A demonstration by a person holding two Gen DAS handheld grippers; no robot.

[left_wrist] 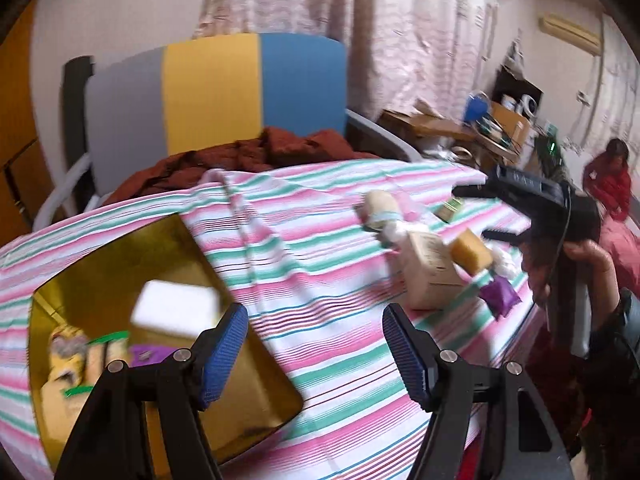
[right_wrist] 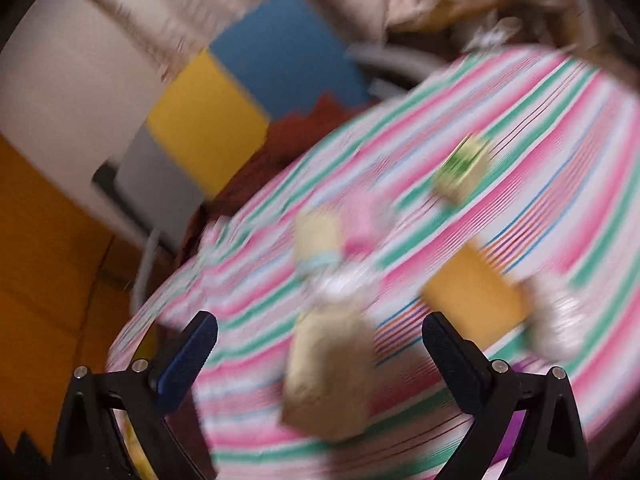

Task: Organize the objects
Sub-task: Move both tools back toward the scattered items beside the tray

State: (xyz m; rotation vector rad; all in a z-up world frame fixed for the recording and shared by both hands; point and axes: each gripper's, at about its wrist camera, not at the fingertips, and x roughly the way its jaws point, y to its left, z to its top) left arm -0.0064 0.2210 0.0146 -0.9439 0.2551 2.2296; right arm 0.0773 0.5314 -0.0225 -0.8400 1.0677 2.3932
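Observation:
A gold tray [left_wrist: 224, 256] lies at the left on the striped tablecloth [left_wrist: 320, 220]. It holds a white block [left_wrist: 174, 306], a purple packet [left_wrist: 146, 354] and a yellow-green packet [left_wrist: 86, 354]. My left gripper [left_wrist: 314, 320] hangs open just right of the tray, with nothing in it. A beige box [left_wrist: 430, 276], a yellow block [left_wrist: 470, 252], a purple packet [left_wrist: 500, 294], a cream roll [left_wrist: 380, 208] and a small green box [left_wrist: 450, 208] lie at the right. My right gripper [right_wrist: 320, 324] is open above the beige box [right_wrist: 332, 372], in a blurred view. The yellow block [right_wrist: 476, 292] lies beyond its right finger.
A chair with a grey, yellow and blue back [left_wrist: 216, 92] stands behind the table, a red-brown cloth [left_wrist: 256, 152] bunched on it. Cardboard boxes [left_wrist: 508, 120] clutter the far right. A person in red [left_wrist: 610, 176] sits beyond. A hand [left_wrist: 588, 256] holds the right gripper.

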